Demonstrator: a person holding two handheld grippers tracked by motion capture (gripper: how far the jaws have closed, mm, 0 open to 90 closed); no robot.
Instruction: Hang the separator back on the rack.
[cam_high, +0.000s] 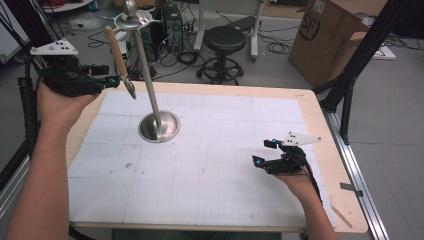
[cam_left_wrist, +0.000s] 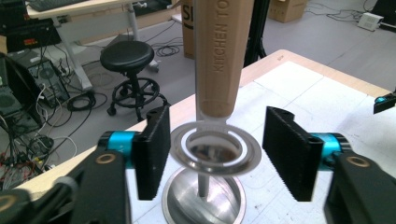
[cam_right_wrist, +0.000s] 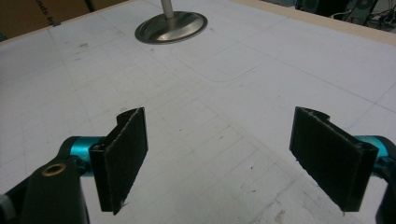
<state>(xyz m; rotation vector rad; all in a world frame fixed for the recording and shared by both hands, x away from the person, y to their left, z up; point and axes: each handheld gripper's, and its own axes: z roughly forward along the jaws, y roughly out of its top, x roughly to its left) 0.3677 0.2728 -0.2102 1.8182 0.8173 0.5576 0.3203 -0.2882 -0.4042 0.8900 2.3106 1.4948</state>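
A kitchen tool (cam_high: 119, 57) with a long wooden handle (cam_left_wrist: 223, 60) hangs tilted beside a metal stand (cam_high: 150, 85), its upper end by the stand's top arms. The tool's round metal end (cam_left_wrist: 215, 151) sits between the jaws of my left gripper (cam_high: 112, 81), whose pads stand just off it on both sides, so the gripper is open. The stand's dished base (cam_high: 159, 126) rests on the white mat. My right gripper (cam_high: 263, 152) is low over the mat at the right, open with nothing between its pads (cam_right_wrist: 123, 158); the base (cam_right_wrist: 171, 27) lies far ahead of it.
A white grid mat (cam_high: 210, 165) covers the wooden table (cam_high: 325, 150). Beyond the far edge stand a black stool (cam_high: 225, 42), a cardboard box (cam_high: 330, 37) and floor cables. A black frame leg (cam_high: 350, 85) rises at the right.
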